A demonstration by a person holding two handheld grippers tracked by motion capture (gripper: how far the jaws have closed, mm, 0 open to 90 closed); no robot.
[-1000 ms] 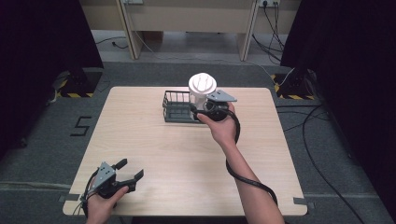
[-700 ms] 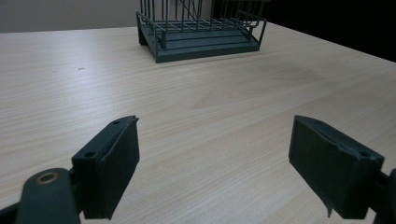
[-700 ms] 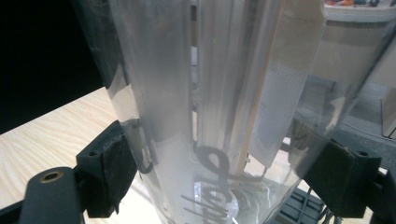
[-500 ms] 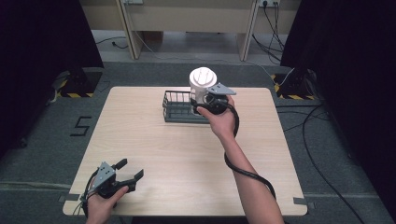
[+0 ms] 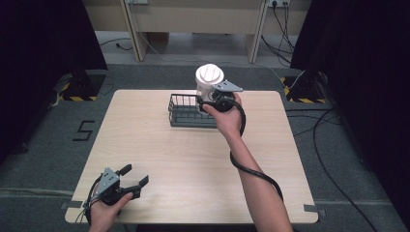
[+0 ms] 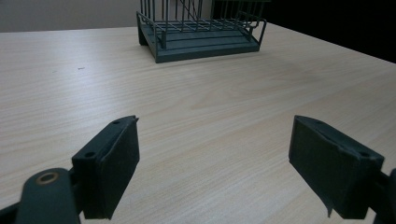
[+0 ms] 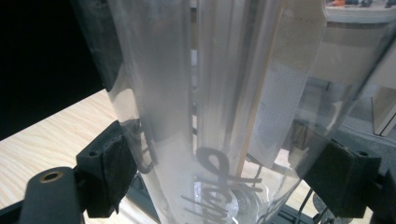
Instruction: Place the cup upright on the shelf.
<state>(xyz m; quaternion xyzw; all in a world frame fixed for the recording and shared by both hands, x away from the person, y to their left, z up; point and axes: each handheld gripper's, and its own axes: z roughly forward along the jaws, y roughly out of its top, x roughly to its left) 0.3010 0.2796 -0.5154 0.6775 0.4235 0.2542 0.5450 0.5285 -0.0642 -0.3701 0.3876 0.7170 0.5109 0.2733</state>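
Your right arm reaches forward across the table [image 5: 159, 150], wrist raised, and your right gripper [image 5: 209, 102] clamps a clear plastic cup [image 5: 209, 79] between its pads, upright above the right end of the wire basket [image 5: 186, 112] just below it. Your left hand rests low at the near edge, and its left gripper [image 5: 133, 176] is spread wide with nothing between the jaws, the basket well ahead.

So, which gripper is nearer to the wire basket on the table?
The right. The right gripper holds a clear cup at the wire basket's right end; the left gripper rests open at the table's near left corner.
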